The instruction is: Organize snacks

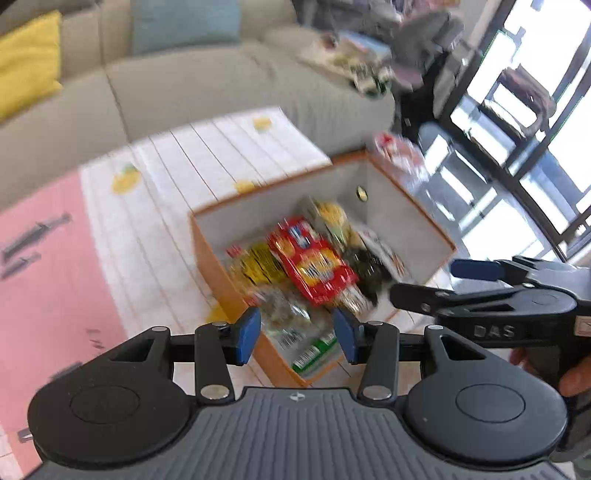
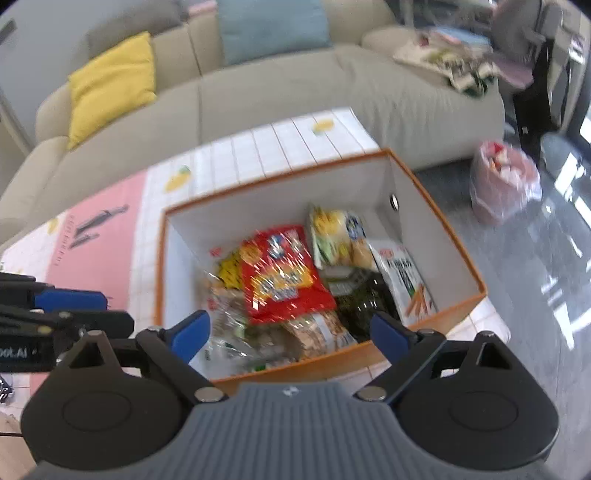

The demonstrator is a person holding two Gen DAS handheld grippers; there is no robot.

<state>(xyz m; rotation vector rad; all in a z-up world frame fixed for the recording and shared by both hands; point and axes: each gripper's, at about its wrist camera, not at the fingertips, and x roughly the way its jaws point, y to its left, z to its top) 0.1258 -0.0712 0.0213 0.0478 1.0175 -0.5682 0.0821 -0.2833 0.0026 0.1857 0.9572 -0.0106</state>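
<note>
An orange box with white inner walls [image 2: 280,199] [image 1: 280,206] stands on a tiled mat and holds several snack packs. On top lies a red packet [image 2: 282,275] [image 1: 314,264], with a yellow packet [image 2: 229,271], a yellow-green packet [image 2: 338,234], a white stick-snack packet [image 2: 404,277] and clear wrapped packs [image 2: 317,330] around it. My left gripper [image 1: 297,334] hovers open above the box's near corner, nothing between its blue pads. My right gripper [image 2: 291,334] stands wide open above the box's near edge, also empty. In the left wrist view the right gripper [image 1: 432,280] comes in from the right, held by a hand.
A beige sofa [image 2: 295,96] with a yellow cushion [image 2: 110,85] and a blue cushion [image 2: 273,26] stands behind the mat. A pink mat [image 1: 44,280] lies to the left. A filled plastic bag [image 2: 504,181] sits on the glossy floor right of the box.
</note>
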